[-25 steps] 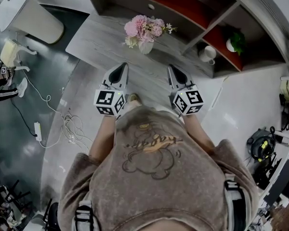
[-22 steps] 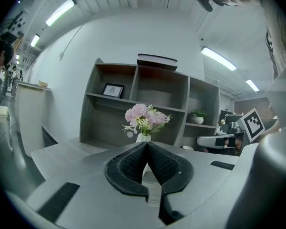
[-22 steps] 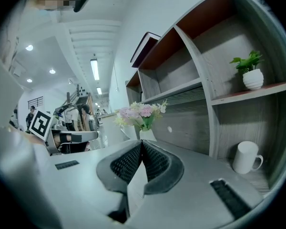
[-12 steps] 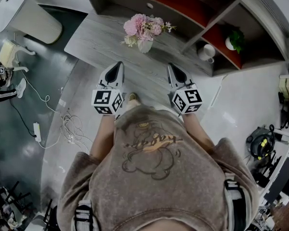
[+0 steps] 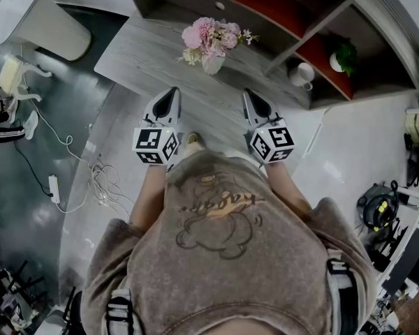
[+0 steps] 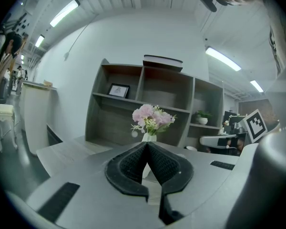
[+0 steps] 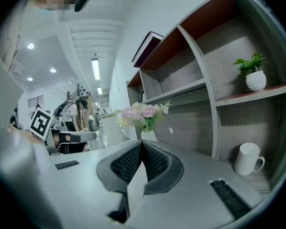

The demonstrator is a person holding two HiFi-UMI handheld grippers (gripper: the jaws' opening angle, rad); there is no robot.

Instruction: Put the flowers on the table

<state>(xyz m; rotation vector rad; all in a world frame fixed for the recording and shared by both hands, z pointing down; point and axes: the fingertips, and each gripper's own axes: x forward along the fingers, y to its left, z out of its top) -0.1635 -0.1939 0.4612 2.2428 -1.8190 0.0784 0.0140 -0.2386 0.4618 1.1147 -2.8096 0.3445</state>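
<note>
Pink flowers (image 5: 211, 39) in a white vase stand on the grey wooden table (image 5: 136, 54), in front of the shelf unit. Both grippers hover side by side short of the table's near edge, pointing toward the vase. The left gripper (image 5: 172, 93) is shut with nothing between its pads. The right gripper (image 5: 248, 95) is also shut and empty. In the left gripper view the flowers (image 6: 152, 118) rise just above the shut left gripper (image 6: 146, 145), some way off. In the right gripper view the flowers (image 7: 142, 114) stand beyond the shut right gripper (image 7: 142, 142).
A grey shelf unit (image 5: 265, 9) with red backs lines the table's far side. It holds a white mug (image 5: 302, 77), a small potted plant (image 5: 342, 58) and a picture frame (image 6: 118, 90). A white stand (image 5: 38, 19) is at far left. Cables (image 5: 101, 183) lie on the floor.
Hardly anything differs: the left gripper has drifted very slightly to the left, and both grippers stay shut. The flowers have not moved.
</note>
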